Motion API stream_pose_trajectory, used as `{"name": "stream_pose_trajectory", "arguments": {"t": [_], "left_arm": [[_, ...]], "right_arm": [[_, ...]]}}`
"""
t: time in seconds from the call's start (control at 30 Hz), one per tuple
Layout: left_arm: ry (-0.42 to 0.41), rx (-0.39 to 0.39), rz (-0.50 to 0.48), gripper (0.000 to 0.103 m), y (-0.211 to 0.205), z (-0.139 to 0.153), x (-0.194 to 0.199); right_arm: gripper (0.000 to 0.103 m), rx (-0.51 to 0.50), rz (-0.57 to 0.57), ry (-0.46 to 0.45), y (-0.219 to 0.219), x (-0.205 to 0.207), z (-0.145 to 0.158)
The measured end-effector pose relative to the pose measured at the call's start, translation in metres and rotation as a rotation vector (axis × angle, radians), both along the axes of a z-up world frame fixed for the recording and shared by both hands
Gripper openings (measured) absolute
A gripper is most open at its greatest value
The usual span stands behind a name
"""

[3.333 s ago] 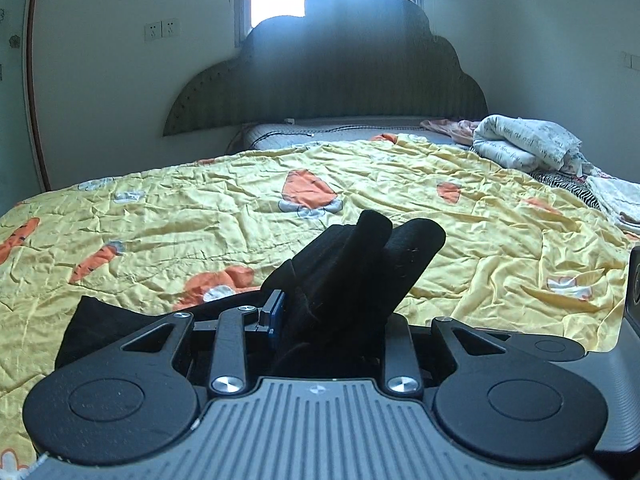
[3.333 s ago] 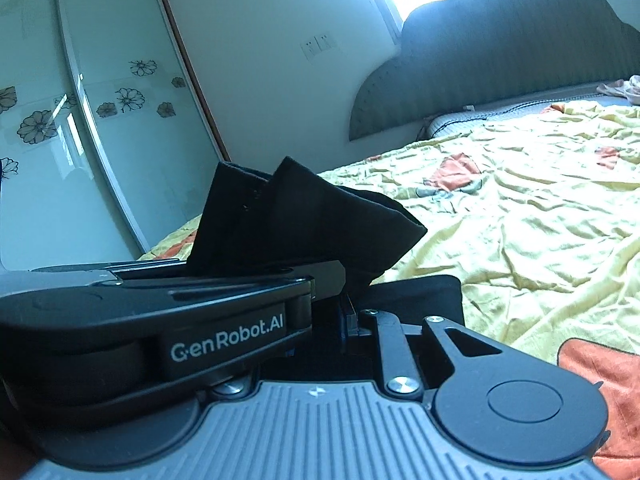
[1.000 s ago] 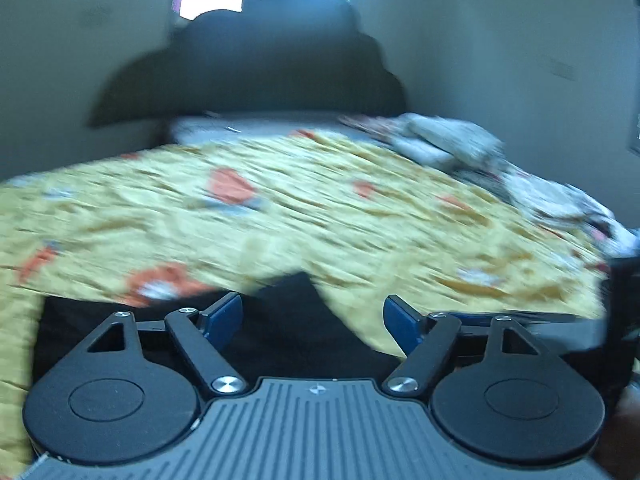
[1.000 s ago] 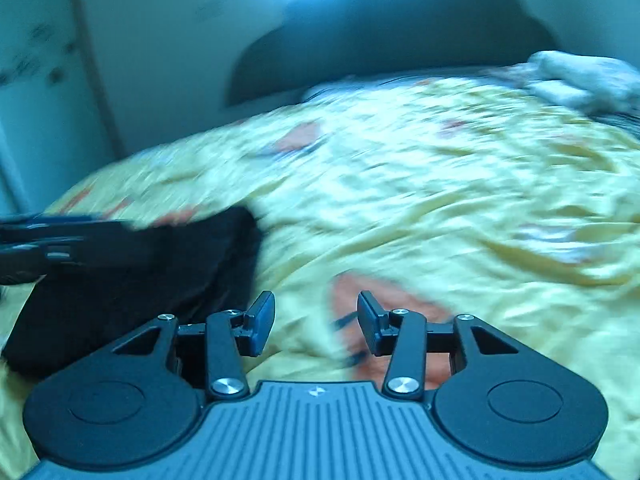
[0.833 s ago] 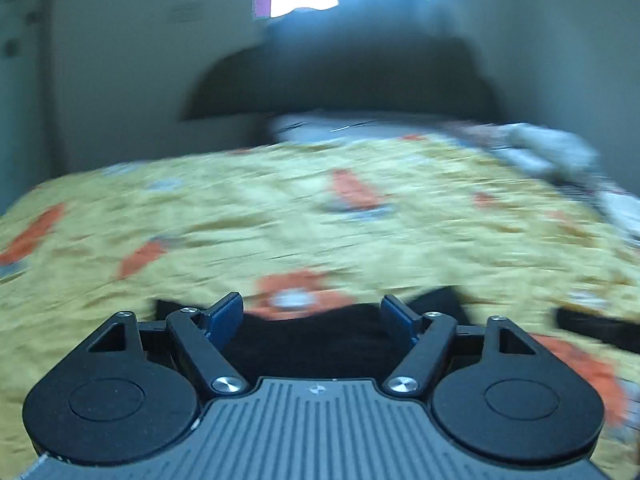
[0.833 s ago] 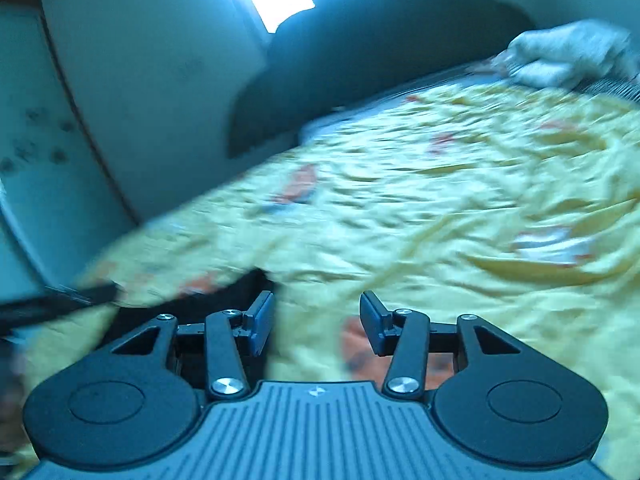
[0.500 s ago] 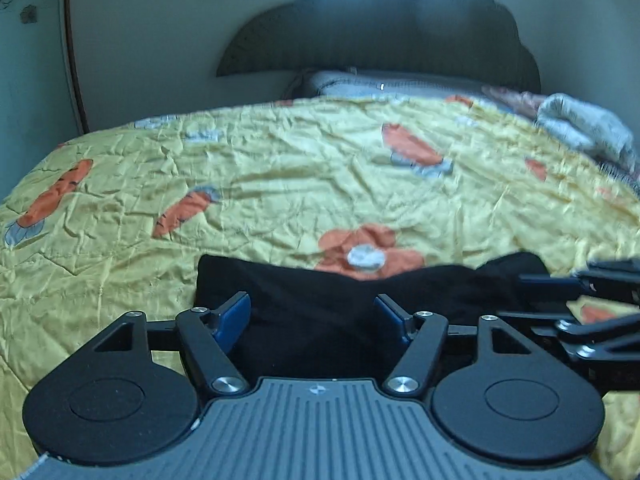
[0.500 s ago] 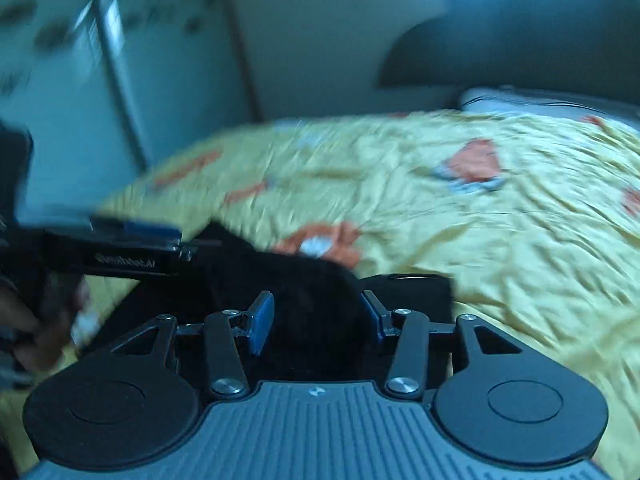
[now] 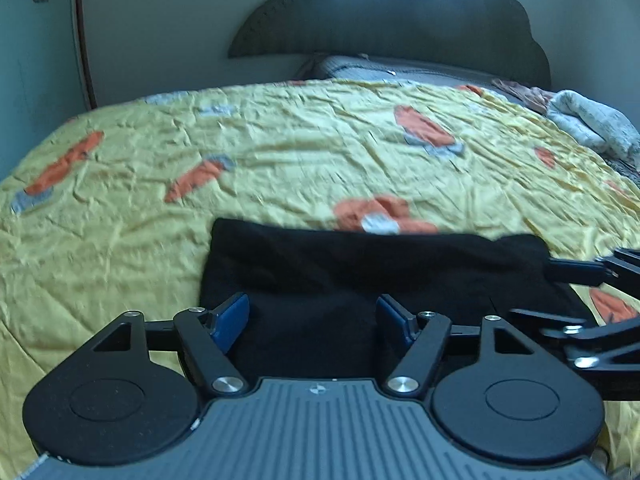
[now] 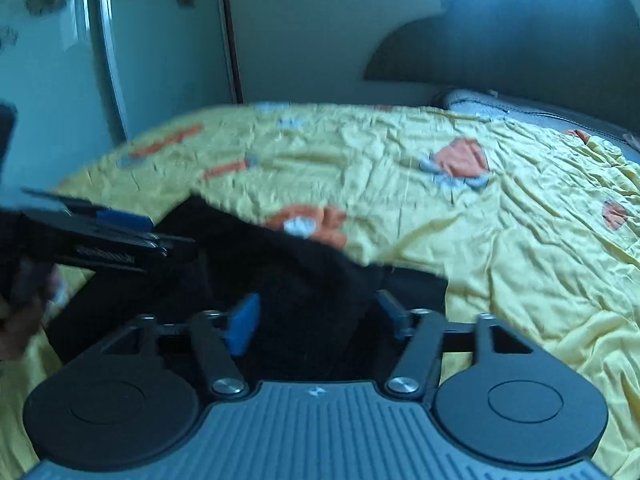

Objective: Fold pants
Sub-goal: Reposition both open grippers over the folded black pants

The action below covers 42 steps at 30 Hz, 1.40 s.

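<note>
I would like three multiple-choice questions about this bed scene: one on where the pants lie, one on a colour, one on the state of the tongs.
1. Where do the pants lie?
A. on the near part of the yellow quilt
B. on the headboard
C. on the floor

2. What colour are the pants?
A. white
B. black
C. red

3. How do the left tongs stand?
A. shut on the pants
B. out of view
C. open over the pants

Key:
1 A: the pants lie flat on the yellow quilt, far from the headboard.
2 B: the cloth is black.
3 C: the left tongs have their blue pads apart, clamping nothing.
</note>
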<state>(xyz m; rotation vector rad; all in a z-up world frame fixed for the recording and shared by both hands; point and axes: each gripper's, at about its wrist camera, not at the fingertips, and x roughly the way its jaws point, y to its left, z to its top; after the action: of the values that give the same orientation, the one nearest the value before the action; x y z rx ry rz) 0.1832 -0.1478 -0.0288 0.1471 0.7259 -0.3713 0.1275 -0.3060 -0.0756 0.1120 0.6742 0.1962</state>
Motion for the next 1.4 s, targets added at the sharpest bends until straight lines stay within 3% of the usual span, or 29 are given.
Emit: {"name": "stream_pose_trajectory", "arguments": {"t": [0.07, 0.13, 0.27, 0.43, 0.57, 0.77, 0.97, 1.17, 1.4], "left_arm": [[-0.004, 0.041, -0.008, 0.078, -0.004, -0.01, -0.005], [-0.018, 0.055, 0.002, 0.079, -0.004, -0.012, -0.011], [-0.032, 0.046, 0.001, 0.089, -0.004, -0.012, -0.017], [-0.06, 0.075, 0.006, 0.094, -0.01, -0.02, -0.021], [-0.087, 0.081, 0.017, 0.098, -0.009, -0.023, -0.025], [-0.113, 0.071, 0.025, 0.1, -0.007, -0.027, -0.028], [-0.159, 0.067, 0.038, 0.101, -0.007, -0.032, -0.034], [-0.151, 0.049, 0.037, 0.102, -0.005, -0.032, -0.033], [-0.151, 0.047, 0.037, 0.102, -0.004, -0.032, -0.034]], "right_arm": [[0.081, -0.016, -0.046, 0.015, 0.001, 0.001, -0.008], [0.081, 0.007, -0.085, 0.001, -0.001, -0.005, -0.004], [0.082, 0.002, -0.101, -0.099, 0.008, -0.028, 0.009], [0.085, -0.047, -0.107, -0.05, 0.012, -0.024, -0.012], [0.097, 0.013, -0.141, -0.055, 0.003, -0.026, -0.021], [0.103, 0.055, -0.17, -0.05, -0.001, -0.029, -0.027], [0.103, 0.108, -0.168, -0.027, -0.008, -0.027, -0.031], [0.103, 0.182, -0.171, 0.0, -0.017, -0.024, -0.036], [0.103, 0.187, -0.173, 0.002, -0.017, -0.024, -0.036]]}}
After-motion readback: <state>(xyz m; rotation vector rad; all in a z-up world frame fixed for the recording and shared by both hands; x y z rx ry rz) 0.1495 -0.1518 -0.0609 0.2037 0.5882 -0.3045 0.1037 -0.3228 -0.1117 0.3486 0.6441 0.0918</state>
